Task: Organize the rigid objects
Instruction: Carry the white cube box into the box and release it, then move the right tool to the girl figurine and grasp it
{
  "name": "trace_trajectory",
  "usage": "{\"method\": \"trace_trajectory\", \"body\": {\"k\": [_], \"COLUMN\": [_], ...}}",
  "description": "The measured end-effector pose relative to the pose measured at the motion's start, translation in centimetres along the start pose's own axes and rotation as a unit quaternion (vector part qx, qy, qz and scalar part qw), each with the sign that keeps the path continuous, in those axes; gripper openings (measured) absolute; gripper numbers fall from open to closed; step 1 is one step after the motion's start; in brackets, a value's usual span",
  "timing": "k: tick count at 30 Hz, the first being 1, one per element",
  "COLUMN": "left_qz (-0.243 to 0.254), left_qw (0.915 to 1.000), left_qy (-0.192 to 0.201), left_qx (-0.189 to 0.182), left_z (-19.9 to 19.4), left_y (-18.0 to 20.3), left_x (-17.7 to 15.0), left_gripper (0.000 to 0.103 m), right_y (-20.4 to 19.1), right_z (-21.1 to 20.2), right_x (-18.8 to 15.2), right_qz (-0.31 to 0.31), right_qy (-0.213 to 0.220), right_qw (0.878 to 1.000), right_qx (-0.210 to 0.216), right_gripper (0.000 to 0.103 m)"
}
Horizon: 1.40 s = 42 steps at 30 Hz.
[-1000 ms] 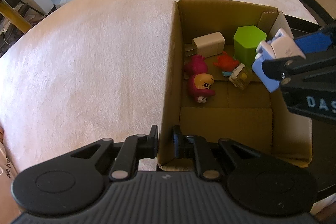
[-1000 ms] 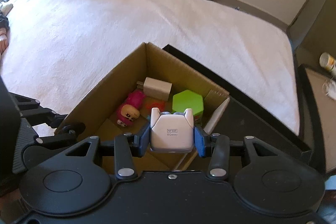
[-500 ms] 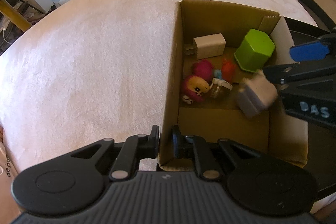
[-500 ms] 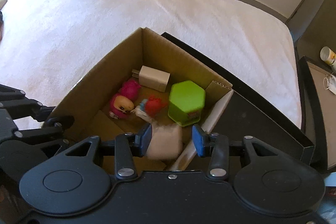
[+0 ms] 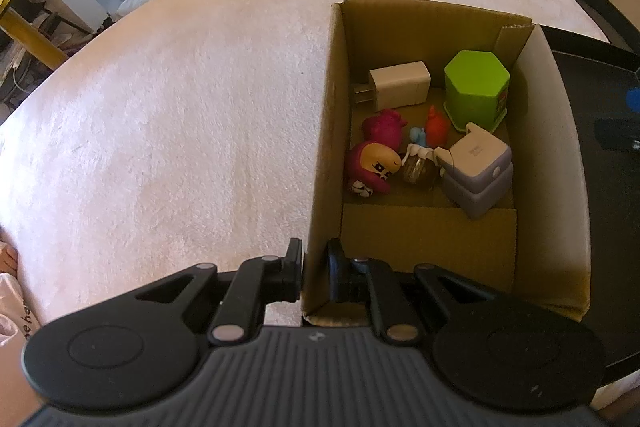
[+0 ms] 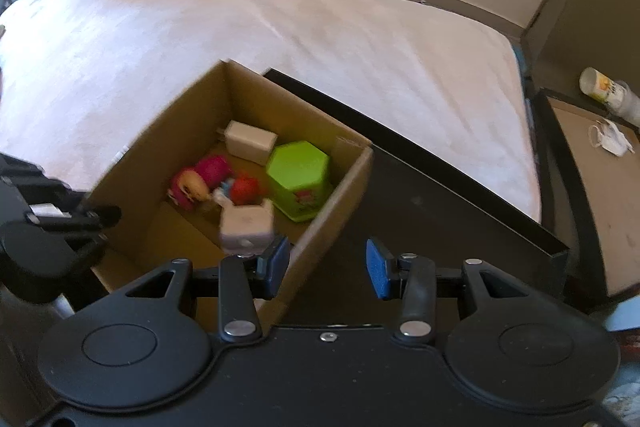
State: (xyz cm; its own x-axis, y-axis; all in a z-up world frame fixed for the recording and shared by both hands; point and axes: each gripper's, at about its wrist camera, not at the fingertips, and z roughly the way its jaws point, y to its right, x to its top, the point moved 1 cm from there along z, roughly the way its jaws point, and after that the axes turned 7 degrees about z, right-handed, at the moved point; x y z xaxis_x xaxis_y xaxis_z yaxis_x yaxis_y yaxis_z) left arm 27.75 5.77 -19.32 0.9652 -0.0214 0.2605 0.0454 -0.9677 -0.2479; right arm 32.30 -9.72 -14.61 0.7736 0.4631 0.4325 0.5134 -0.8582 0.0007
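An open cardboard box (image 5: 326,131) (image 6: 160,135) stands on a white bed. Inside lie a white cube toy (image 5: 478,167) (image 6: 246,229), a green hexagonal box (image 5: 476,87) (image 6: 300,179), a white charger (image 5: 396,83) (image 6: 250,141), a pink figure (image 5: 372,163) (image 6: 196,179) and a small red toy (image 5: 436,127) (image 6: 246,189). My left gripper (image 5: 314,271) is shut on the box's near left wall. My right gripper (image 6: 326,269) is open and empty, just outside the box's right wall.
The white bed (image 5: 180,107) spreads left and beyond the box. A dark frame (image 6: 420,195) lies to the right of the box. A side table (image 6: 584,131) at the far right holds a cup and a mask. Floor clutter lies beyond the bed.
My right gripper opened and let the white cube toy fall into the box, then drew back to the right. The left gripper kept its hold on the box wall.
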Motion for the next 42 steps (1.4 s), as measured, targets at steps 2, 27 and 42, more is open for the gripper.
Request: {"method": "trace_trajectory", "body": {"k": [2, 27, 42], "left_qz": [-0.001, 0.007, 0.007], "left_qw": [1.0, 0.9996, 0.9993], "left_qy": [-0.001, -0.011, -0.016], "left_qx": [0.002, 0.026, 0.033], "left_z": [0.0, -0.6, -0.6], "left_y": [0.1, 1.0, 1.1], "left_x": [0.0, 0.4, 0.5], "left_gripper": [0.012, 0.012, 0.013], "right_y": [0.9, 9.7, 13.9], "right_z": [-0.1, -0.1, 1.0], "right_x": [-0.4, -4.1, -4.1], "right_qz": [0.006, 0.068, 0.11], "right_qy": [-0.001, -0.006, -0.036], "right_qw": [1.0, 0.997, 0.993], "right_qx": [-0.002, -0.019, -0.027], "right_gripper": [0.042, 0.045, 0.052]}}
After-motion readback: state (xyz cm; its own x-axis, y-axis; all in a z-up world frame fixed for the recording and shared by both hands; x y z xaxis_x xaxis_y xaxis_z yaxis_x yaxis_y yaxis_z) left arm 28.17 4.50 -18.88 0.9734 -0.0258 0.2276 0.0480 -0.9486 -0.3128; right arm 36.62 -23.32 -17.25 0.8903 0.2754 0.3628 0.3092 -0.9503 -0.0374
